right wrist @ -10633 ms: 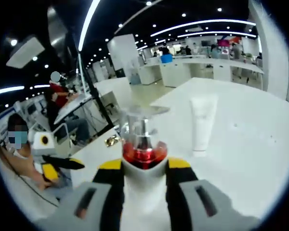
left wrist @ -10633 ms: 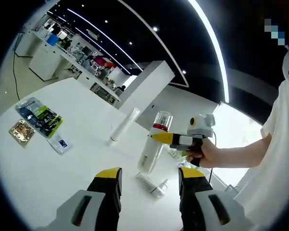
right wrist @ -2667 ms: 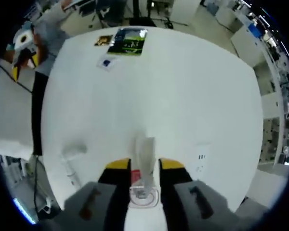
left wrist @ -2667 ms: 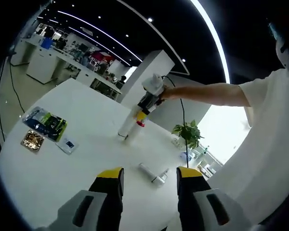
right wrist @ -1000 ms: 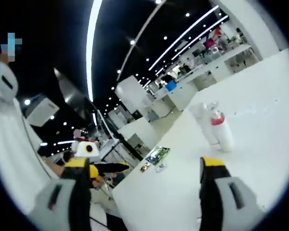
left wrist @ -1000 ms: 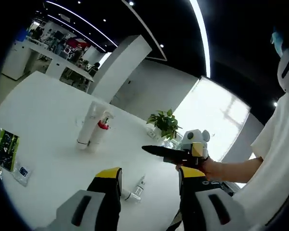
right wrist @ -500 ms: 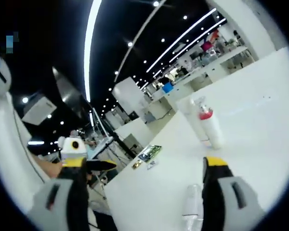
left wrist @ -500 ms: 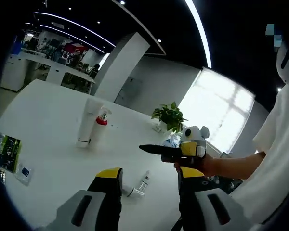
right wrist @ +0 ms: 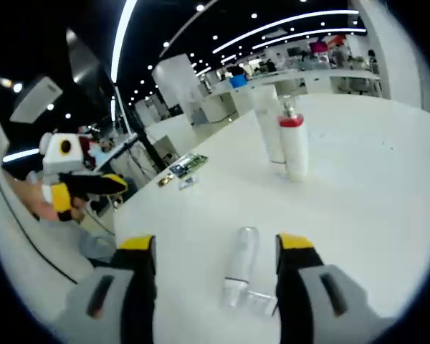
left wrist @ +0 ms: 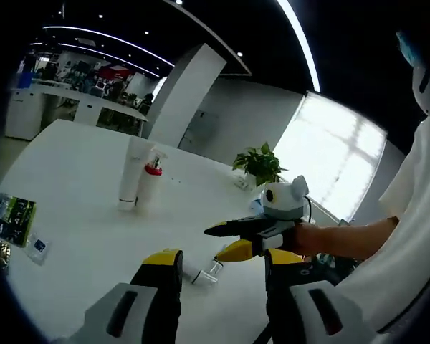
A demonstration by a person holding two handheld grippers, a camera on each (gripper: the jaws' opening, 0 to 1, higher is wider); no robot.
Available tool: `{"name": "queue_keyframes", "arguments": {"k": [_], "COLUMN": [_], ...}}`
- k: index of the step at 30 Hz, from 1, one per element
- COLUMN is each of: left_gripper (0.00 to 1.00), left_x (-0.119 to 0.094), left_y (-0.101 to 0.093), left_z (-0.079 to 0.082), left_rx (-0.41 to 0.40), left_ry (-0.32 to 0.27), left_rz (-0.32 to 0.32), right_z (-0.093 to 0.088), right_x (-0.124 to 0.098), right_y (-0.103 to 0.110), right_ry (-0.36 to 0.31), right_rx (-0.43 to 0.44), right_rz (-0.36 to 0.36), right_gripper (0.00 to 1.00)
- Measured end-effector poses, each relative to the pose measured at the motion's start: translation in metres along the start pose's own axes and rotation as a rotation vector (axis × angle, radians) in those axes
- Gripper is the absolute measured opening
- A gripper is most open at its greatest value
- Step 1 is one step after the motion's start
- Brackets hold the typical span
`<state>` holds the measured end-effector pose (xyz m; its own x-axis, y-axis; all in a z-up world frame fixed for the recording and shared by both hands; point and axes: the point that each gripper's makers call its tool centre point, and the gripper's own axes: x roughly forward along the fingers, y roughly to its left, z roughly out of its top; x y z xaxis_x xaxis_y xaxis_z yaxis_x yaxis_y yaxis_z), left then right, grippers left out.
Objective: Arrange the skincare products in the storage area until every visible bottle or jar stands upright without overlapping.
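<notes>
A white tube [left wrist: 132, 174] stands cap-down on the white table [left wrist: 72, 215], and a white pump bottle [left wrist: 150, 185] with a red collar stands upright beside it. In the right gripper view the tube [right wrist: 269, 133] and the pump bottle [right wrist: 294, 148] are far ahead. A small clear bottle [right wrist: 241, 269] lies on its side between the jaws of my open right gripper [right wrist: 215, 247], which holds nothing. In the left gripper view the small bottle [left wrist: 208, 272] lies just under my right gripper [left wrist: 215, 244]. My left gripper [left wrist: 222, 261] is open and empty; it also hangs at the left [right wrist: 93, 185].
Flat packets [left wrist: 11, 218] and a small card [left wrist: 36, 247] lie near the table's left edge; the packets [right wrist: 190, 163] sit far left in the right gripper view. A potted plant [left wrist: 261, 161] stands at the far edge. A person's arm [left wrist: 344, 240] reaches in from the right.
My right gripper has let go of the pump bottle, now upright by the tube, and has dropped low over the lying small bottle. The left gripper has barely moved.
</notes>
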<state>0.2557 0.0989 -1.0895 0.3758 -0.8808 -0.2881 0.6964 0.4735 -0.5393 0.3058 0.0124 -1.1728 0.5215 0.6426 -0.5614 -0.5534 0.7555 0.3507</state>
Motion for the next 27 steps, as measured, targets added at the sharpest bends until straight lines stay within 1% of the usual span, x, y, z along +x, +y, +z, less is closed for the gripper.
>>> {"name": "queue_keyframes", "arguments": {"k": [1,2,3,5,6,7,8,10,12,13,15,16,17,19,20,21,22,23,24,25,27], "left_gripper": [0.47,0.47,0.47,0.47,0.47,0.47,0.47,0.47,0.47,0.47,0.47,0.47,0.47,0.47,0.47,0.47,0.47,0.47,0.47,0.47,0.47], "left_x": [-0.001,-0.002,-0.002,-0.005,-0.005,-0.006,-0.007,-0.010,-0.012,-0.014,-0.015,-0.016,-0.017,-0.019,-0.021,-0.021,-0.022,-0.023,-0.024,-0.025,-0.027], "left_y": [0.000,0.001,0.002,0.003,0.003,0.004,0.004,0.003,0.003,0.004,0.005,0.006,0.006,0.004,0.003,0.003,0.002,0.002,0.001,0.001,0.001], "left_z": [0.000,-0.001,-0.001,-0.002,-0.002,-0.003,-0.003,-0.001,0.000,0.000,0.000,-0.001,-0.001,-0.001,0.000,0.000,0.000,0.000,0.000,0.000,0.000], "left_rx": [-0.001,-0.003,-0.006,-0.015,-0.016,-0.017,-0.018,-0.016,-0.012,-0.010,-0.011,-0.015,-0.014,-0.013,-0.019,-0.021,-0.022,-0.019,-0.018,-0.019,-0.018], "left_ry": [-0.001,-0.006,-0.008,-0.011,-0.010,-0.006,-0.005,-0.008,-0.013,-0.015,-0.017,-0.018,-0.018,-0.024,-0.036,-0.041,-0.042,-0.045,-0.046,-0.047,-0.052], "left_rz": [0.005,0.013,0.016,0.028,0.031,0.040,0.044,0.051,0.058,0.066,0.071,0.077,0.079,0.080,0.080,0.082,0.085,0.088,0.090,0.094,0.099], "right_z": [-0.007,-0.009,-0.010,-0.018,-0.020,-0.026,-0.029,-0.031,-0.031,-0.036,-0.041,-0.044,-0.047,-0.052,-0.055,-0.058,-0.060,-0.061,-0.056,-0.056,-0.056], "right_x": [0.004,0.009,0.011,0.022,0.024,0.031,0.034,0.040,0.047,0.052,0.053,0.055,0.056,0.058,0.059,0.059,0.060,0.059,0.060,0.059,0.059], "right_y": [-0.001,-0.003,-0.003,-0.001,-0.002,-0.007,-0.010,-0.013,-0.016,-0.018,-0.019,-0.022,-0.023,-0.023,-0.024,-0.024,-0.025,-0.025,-0.022,-0.023,-0.022], "right_ry": [0.042,0.059,0.066,0.107,0.122,0.153,0.173,0.189,0.199,0.224,0.256,0.271,0.286,0.306,0.314,0.328,0.332,0.328,0.304,0.306,0.305], "right_rx": [-0.014,-0.047,-0.054,-0.048,-0.046,-0.039,-0.041,-0.034,-0.028,-0.031,-0.036,-0.069,-0.082,-0.104,-0.111,-0.123,-0.143,-0.144,-0.158,-0.139,-0.149], "right_rz": [-0.008,-0.023,-0.027,-0.018,-0.021,-0.042,-0.051,-0.057,-0.068,-0.073,-0.085,-0.108,-0.115,-0.121,-0.124,-0.124,-0.120,-0.131,-0.105,-0.115,-0.111], "right_gripper": [0.61,0.58,0.54,0.50,0.49,0.48,0.44,0.37,0.35,0.34,0.33,0.32,0.32,0.31,0.30,0.29,0.25,0.25,0.24,0.23,0.20]}}
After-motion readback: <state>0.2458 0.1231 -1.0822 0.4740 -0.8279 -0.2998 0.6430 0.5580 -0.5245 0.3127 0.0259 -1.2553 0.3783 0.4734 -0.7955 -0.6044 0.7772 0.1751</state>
